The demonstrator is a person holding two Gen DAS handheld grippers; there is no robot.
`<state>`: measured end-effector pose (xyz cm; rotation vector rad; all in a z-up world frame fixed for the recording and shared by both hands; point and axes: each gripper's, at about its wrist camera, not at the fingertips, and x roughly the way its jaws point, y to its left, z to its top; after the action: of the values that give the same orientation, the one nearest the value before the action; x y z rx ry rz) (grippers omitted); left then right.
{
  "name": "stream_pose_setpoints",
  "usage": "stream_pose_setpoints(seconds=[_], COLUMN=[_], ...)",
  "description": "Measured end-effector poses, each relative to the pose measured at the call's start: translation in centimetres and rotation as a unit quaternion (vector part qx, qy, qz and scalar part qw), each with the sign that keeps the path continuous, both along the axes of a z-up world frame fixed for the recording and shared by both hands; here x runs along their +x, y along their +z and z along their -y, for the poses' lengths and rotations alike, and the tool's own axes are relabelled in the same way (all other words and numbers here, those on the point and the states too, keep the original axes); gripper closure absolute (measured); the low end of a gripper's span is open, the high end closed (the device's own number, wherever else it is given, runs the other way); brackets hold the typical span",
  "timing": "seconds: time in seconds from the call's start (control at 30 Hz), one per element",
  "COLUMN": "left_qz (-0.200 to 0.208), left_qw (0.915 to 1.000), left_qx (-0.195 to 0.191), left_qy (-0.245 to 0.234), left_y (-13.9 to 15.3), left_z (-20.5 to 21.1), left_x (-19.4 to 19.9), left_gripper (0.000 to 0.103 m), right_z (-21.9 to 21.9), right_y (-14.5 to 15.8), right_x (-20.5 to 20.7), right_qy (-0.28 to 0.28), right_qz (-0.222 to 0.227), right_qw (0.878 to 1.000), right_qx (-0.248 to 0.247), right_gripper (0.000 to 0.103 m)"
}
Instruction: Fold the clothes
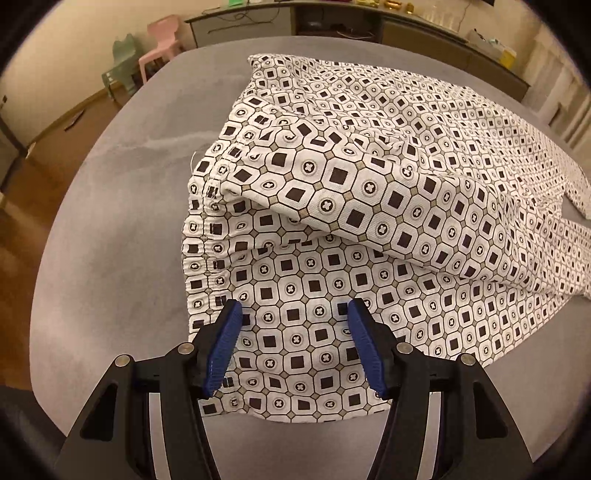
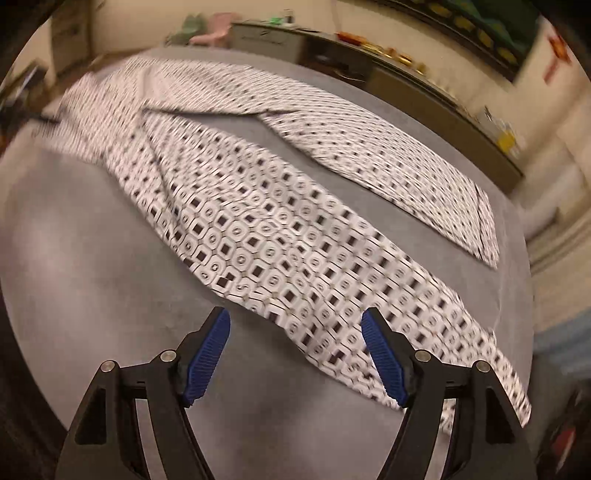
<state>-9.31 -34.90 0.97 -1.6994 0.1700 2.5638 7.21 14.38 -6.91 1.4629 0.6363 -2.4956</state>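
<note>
White patterned trousers (image 1: 332, 206) with dark squares lie spread on a grey table (image 1: 122, 206). In the left wrist view the elastic waistband (image 1: 201, 240) faces left, with a rumpled fold across the upper part. My left gripper (image 1: 293, 347) is open just above the near waist corner, its blue pads either side of the cloth. In the right wrist view the trousers (image 2: 258, 236) show both legs running toward the right; the picture is motion-blurred. My right gripper (image 2: 295, 354) hangs open over the near leg's edge, with nothing between the pads.
A long dark sideboard (image 1: 332, 22) with small items runs along the far wall. Pink and green plastic chairs (image 1: 155, 48) stand at the back left on the wooden floor (image 1: 22, 236). The table's rounded near edge (image 2: 110, 369) lies by both grippers.
</note>
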Motion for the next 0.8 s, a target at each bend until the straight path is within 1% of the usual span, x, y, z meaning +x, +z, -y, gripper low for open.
stream_pose_setpoints(seconds=[0.03,0.07,0.1,0.13,0.17,0.2,0.23,0.27,0.3,0.33,0.37,0.4,0.43,0.47,0.5,0.53,0.57,0.63,0.67,0.7,0.73,0.8], left_qz=[-0.004,-0.008,-0.012,-0.014,-0.016,-0.017,-0.019,-0.024,-0.029,-0.033,-0.035,-0.037,-0.038,-0.036,-0.035,-0.039,-0.047,-0.063,-0.068,-0.072,-0.072,-0.065], left_qw=[0.9999,0.9997,0.9991,0.9982,0.9971,0.9958,0.9941,0.9918,0.9887,0.9854,0.9820,0.9783,0.9756,0.9770,0.9790,0.9824,0.9862,0.9926,0.9951,0.9963,0.9964,0.9929], left_qx=[-0.009,-0.021,-0.036,-0.051,-0.067,-0.082,-0.099,-0.119,-0.143,-0.165,-0.184,-0.203,-0.216,-0.210,-0.201,-0.183,-0.159,-0.103,-0.069,-0.036,-0.009,0.041], left_qy=[-0.005,-0.013,-0.020,-0.027,-0.032,-0.037,-0.040,-0.038,-0.035,-0.030,-0.025,-0.019,-0.015,-0.012,-0.009,-0.005,-0.004,-0.011,-0.020,-0.030,-0.044,-0.091], left_y=[0.0,0.1,0.1,0.1,0.2,0.2,0.2,0.1,0.0,-0.1,-0.3,-0.4,-0.6,-0.4,-0.2,0.3,1.0,2.6,3.3,4.0,4.2,3.8], left_z=[-0.2,-0.5,-0.8,-1.0,-1.1,-1.1,-1.1,-1.0,-1.0,-1.0,-1.1,-1.3,-1.5,-1.6,-1.7,-2.0,-2.6,-4.0,-5.1,-6.3,-7.8,-12.3], left_x=[0.1,0.1,0.3,0.4,0.4,0.4,0.4,0.3,0.1,0.0,-0.1,-0.2,-0.3,-0.4,-0.4,-0.6,-0.7,-0.9,-0.9,-0.9,-0.9,-1.4], left_gripper=[0.040,0.039,0.039,0.039,0.039,0.039,0.039,0.039,0.039,0.039,0.041,0.045,0.048,0.050,0.050,0.050,0.050,0.050,0.051,0.052,0.052,0.052], right_z=[0.2,0.1,-0.4,-1.4,-2.6,-4.2,-6.1,-7.9,-9.3,-10.3,-11.0,-12.0,-12.8,-13.5,-13.8,-13.7,-13.5,-12.1,-11.2,-10.0,-8.9,-7.0], right_y=[-0.3,-0.5,0.0,1.5,3.3,5.3,6.8,7.3,7.1,6.4,5.2,3.6,2.6,1.7,2.1,3.5,5.0,7.5,7.9,7.7,6.9,4.8], right_x=[-0.5,-1.3,-2.4,-3.4,-4.2,-5.4,-6.9,-8.5,-10.2,-11.5,-12.4,-12.7,-12.6,-12.6,-12.0,-11.0,-9.9,-7.2,-5.4,-3.2,-1.4,1.3], right_qy=[0.004,-0.002,-0.012,-0.018,-0.024,-0.041,-0.070,-0.112,-0.162,-0.213,-0.260,-0.290,-0.299,-0.303,-0.297,-0.281,-0.263,-0.206,-0.174,-0.144,-0.118,-0.068], right_qz=[0.005,0.023,0.038,0.038,0.028,0.009,-0.005,-0.013,-0.024,-0.039,-0.050,-0.045,-0.017,0.019,0.025,0.004,-0.025,-0.064,-0.072,-0.073,-0.065,-0.043], right_qw=[1.000,1.000,0.999,0.996,0.990,0.978,0.962,0.949,0.945,0.949,0.949,0.945,0.942,0.937,0.936,0.941,0.947,0.961,0.967,0.974,0.981,0.993], right_qx=[0.010,0.006,-0.021,-0.073,-0.136,-0.206,-0.264,-0.295,-0.282,-0.230,-0.170,-0.144,-0.153,-0.171,-0.186,-0.186,-0.181,-0.173,-0.171,-0.161,-0.139,-0.086], right_gripper=[0.050,0.099,0.100,0.100,0.100,0.100,0.100,0.100,0.097,0.090,0.067,0.048,0.048,0.048,0.048,0.048,0.046,0.033,0.023,0.023,0.023,0.023])
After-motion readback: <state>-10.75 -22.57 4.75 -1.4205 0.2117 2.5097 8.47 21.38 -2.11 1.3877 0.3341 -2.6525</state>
